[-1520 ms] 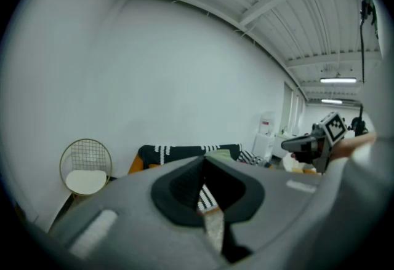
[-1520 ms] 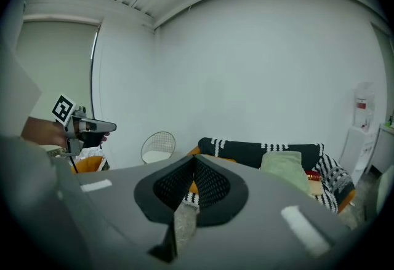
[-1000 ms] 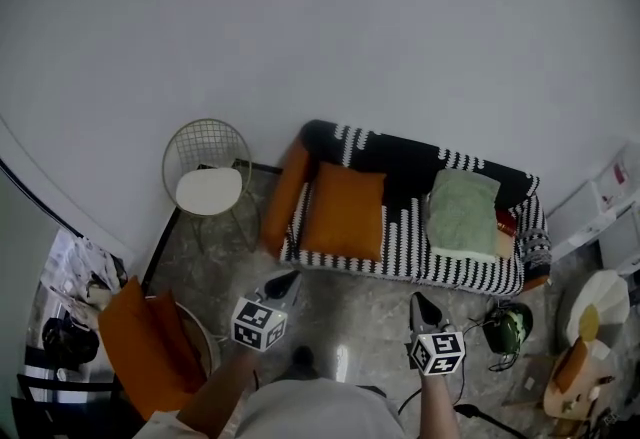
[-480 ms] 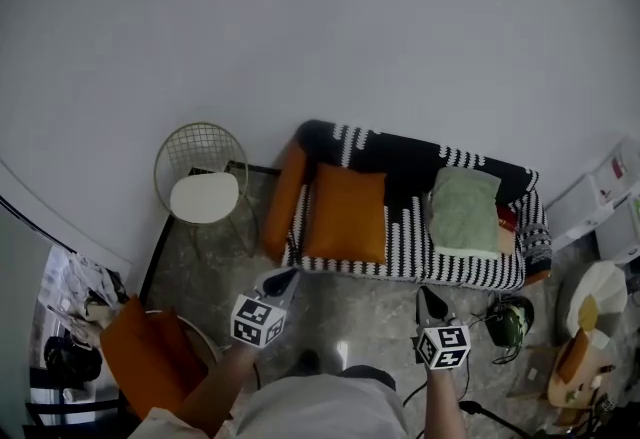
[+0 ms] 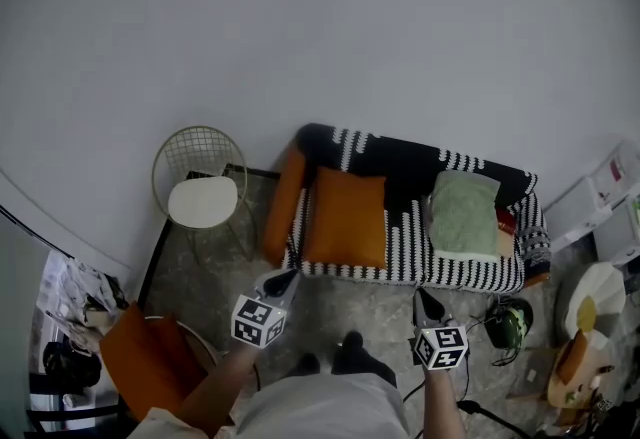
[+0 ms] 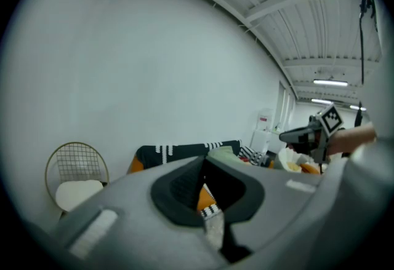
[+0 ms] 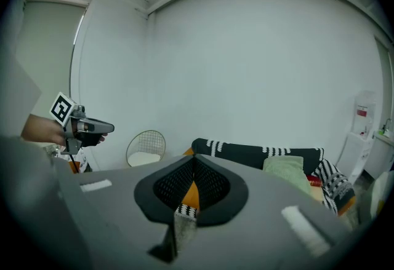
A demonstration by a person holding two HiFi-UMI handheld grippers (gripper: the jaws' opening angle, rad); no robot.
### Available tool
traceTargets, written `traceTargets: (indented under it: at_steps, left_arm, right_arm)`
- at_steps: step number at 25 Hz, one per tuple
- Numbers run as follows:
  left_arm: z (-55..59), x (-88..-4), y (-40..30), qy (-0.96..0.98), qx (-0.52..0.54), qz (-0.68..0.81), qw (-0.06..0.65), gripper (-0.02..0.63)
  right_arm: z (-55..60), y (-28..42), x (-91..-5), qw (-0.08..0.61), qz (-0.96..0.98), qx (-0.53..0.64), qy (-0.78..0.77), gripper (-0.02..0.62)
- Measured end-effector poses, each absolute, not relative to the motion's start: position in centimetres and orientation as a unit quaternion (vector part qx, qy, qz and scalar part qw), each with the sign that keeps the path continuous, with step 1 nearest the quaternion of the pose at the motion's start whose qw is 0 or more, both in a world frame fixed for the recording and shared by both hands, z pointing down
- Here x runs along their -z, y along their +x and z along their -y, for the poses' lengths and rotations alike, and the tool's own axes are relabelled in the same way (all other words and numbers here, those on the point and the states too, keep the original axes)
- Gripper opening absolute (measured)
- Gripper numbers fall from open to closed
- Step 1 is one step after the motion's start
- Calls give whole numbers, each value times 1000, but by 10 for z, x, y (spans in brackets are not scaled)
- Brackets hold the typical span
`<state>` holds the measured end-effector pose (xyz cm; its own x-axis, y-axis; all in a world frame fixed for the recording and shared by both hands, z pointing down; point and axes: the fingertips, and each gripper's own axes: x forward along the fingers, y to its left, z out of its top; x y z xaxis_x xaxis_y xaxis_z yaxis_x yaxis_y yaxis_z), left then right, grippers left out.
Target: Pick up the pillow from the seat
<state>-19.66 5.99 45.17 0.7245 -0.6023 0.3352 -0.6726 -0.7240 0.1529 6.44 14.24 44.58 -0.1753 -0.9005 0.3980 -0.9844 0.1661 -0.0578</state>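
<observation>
The orange pillow (image 5: 345, 217) is lying on the striped seat of the sofa (image 5: 405, 257), toward its left end as the head view shows it, just beside the orange armrest (image 5: 283, 199). A green pillow (image 5: 463, 214) is resting on the same seat toward the right end, well apart from the orange one, with bare black-and-white stripes between them.

You are holding the left tongs (image 5: 288, 277) over the floor (image 5: 370, 312) in front of the sofa, near its front edge. Their jaws are pressing together with nothing between them, and they are pointing toward the near left corner of the orange pillow. You are holding the right tongs (image 5: 421, 298) likewise closed and empty, near the front edge of the sofa, below the gap between the two pillows. In each gripper view a sliver of the orange pillow is showing beyond the closed jaws.

A wire chair (image 5: 205, 172) with a white seat pad (image 5: 203, 202) is standing by the wall (image 5: 320, 27), to the left of the sofa.
</observation>
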Motion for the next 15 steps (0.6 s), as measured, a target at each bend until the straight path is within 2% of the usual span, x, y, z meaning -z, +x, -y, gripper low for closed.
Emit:
traceTargets:
  at_steps: [15]
  left_arm:
    - [-2, -455, -150, 909, -146, 364, 138, 0]
  right_arm:
    - [-73, 105, -456, 118, 767, -169, 607, 5]
